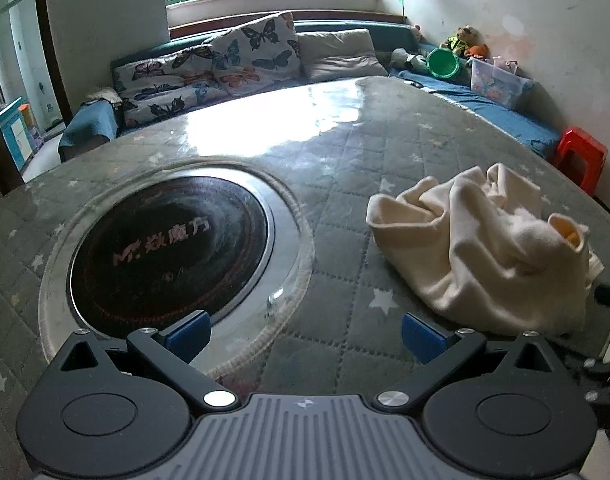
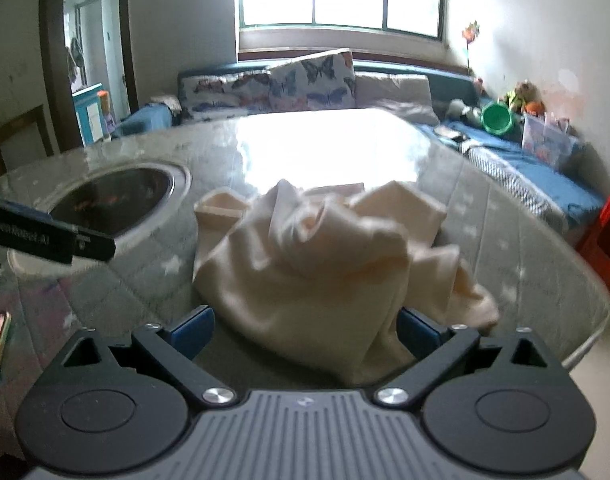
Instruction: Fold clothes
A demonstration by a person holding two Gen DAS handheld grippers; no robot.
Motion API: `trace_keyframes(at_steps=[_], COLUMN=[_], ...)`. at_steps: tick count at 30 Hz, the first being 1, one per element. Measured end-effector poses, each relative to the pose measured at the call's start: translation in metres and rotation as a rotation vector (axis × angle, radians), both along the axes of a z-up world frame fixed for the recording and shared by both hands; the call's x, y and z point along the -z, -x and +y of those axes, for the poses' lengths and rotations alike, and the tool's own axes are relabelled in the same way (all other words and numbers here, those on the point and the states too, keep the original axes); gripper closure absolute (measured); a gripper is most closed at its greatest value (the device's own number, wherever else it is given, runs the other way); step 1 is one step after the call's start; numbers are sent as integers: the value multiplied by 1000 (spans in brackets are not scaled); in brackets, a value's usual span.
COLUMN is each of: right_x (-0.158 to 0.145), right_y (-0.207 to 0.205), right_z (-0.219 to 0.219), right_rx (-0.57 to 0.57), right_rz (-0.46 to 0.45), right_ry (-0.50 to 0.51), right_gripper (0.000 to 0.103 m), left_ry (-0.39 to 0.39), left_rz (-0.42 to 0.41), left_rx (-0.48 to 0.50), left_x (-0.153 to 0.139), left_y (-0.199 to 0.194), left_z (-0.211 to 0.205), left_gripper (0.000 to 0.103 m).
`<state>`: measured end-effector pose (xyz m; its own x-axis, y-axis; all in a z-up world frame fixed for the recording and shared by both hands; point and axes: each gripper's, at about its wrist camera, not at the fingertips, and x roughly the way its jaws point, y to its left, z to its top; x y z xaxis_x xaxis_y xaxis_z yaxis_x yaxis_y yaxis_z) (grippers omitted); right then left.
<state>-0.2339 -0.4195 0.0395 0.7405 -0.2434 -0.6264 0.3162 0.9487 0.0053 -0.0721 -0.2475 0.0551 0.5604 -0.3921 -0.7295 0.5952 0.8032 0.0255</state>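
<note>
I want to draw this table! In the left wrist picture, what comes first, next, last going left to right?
Black round cooktop → cream crumpled garment → red plastic stool.

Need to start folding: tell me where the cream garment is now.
The cream garment lies crumpled on the quilted table, right of the round black cooktop; it fills the right wrist view, directly ahead of the open right gripper.

Crumpled cream garment [image 2: 317, 264] on quilted table [image 2: 525, 248], right hand-held gripper [image 2: 305, 334] spread wide around its near edge
</note>
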Motion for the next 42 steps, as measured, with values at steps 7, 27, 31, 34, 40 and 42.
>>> trace_keyframes(at_steps=[7, 27, 31, 34, 40, 42], right_x=[-20, -1, 2, 2, 2, 0], right_y=[-16, -31, -29, -30, -25, -21], right_z=[-19, -42, -46, -47, -48, -45], right_rx=[-5, -9, -12, -18, -40, -58], right_rz=[-52, -13, -21, -25, -43, -55], right_ry=[-4, -30, -48, -43, -56, -48], right_gripper=[11, 22, 33, 40, 64, 67], left_ry=[4, -24, -27, -29, -30, -27], left_rz=[-15, 19, 17, 15, 9, 5], left_rx=[16, 151, 172, 188, 204, 206], left_x=[-9, -3, -3, -2, -4, -5], left_y=[-9, -6, -5, -5, -7, -7], left_z=[-9, -53, -61, -66, -70, -70], left_gripper=[1, 5, 12, 18, 29, 29])
